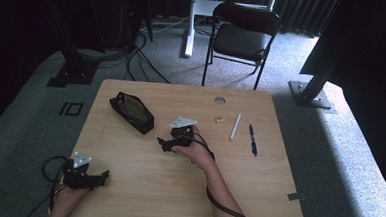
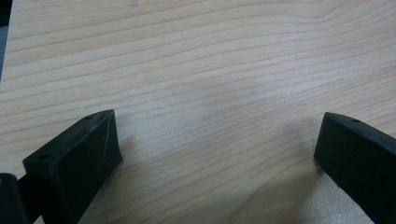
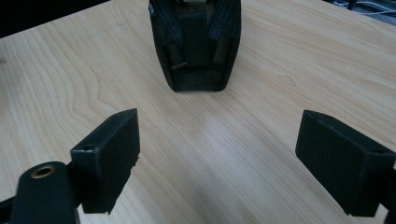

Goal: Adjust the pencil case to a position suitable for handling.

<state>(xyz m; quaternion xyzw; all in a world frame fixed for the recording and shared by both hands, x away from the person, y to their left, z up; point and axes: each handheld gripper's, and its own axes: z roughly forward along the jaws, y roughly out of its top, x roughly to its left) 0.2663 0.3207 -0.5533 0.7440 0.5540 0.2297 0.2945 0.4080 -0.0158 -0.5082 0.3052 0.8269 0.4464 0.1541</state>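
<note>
The right gripper (image 3: 217, 163) is held spread just short of the black pouch (image 3: 196, 44), whose open end is seen in its view. From above, the pouch (image 1: 131, 113) lies toward the table's (image 1: 256, 192) far left corner, with the left gripper (image 1: 105, 176) spread over the near left edge.

A light wooden table (image 1: 142, 186) stands on grey carpet (image 1: 338, 161). Behind it are a black folding chair (image 1: 241, 36), a white desk leg (image 1: 189, 23) and dark curtains (image 1: 306, 12). Black cables (image 1: 133, 55) trail across the floor, and daylight falls at the right.
</note>
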